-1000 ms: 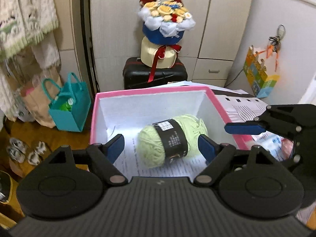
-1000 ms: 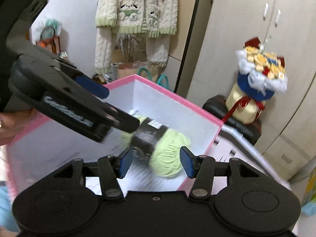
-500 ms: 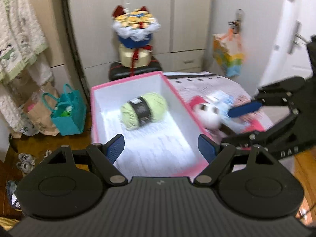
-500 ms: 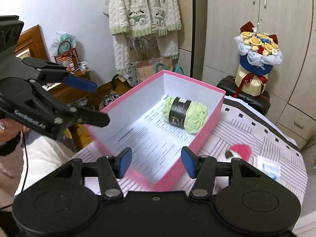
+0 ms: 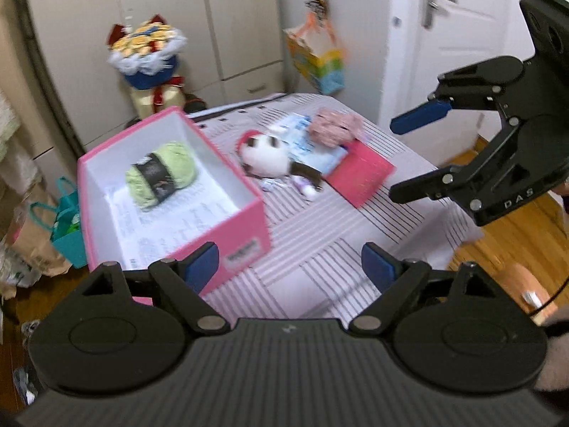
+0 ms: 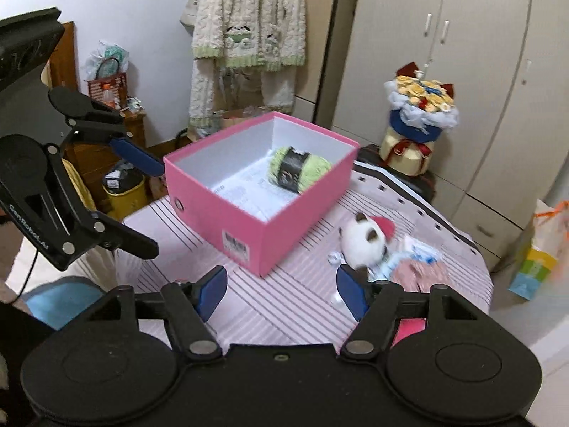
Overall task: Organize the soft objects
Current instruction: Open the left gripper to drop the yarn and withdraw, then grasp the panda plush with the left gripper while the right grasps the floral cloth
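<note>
A pink box (image 5: 245, 227) (image 6: 284, 245) stands open on the striped table, with a light green yarn ball (image 5: 160, 174) (image 6: 298, 170) lying inside. A white plush toy with a red cap (image 5: 265, 158) (image 6: 366, 240) lies on the table right of the box, beside a pink knitted item (image 5: 334, 126) (image 6: 423, 275) and a blue-white packet (image 5: 302, 142). My left gripper (image 5: 288, 270) (image 6: 138, 199) is open and empty, above the table near the box's front. My right gripper (image 6: 281, 291) (image 5: 409, 158) is open and empty, high above the table.
The box's pink lid (image 5: 359, 174) lies right of the plush toy. A flower bouquet (image 5: 145, 53) (image 6: 419, 106) stands on a suitcase behind the table. Wardrobe doors, a hanging sweater (image 6: 249, 35), bags on the floor and the table's right edge (image 5: 458, 220) surround the area.
Both grippers have pulled back and up from the box, empty. The yarn ball stays in the box. The plush toy, lid and table now show.
</note>
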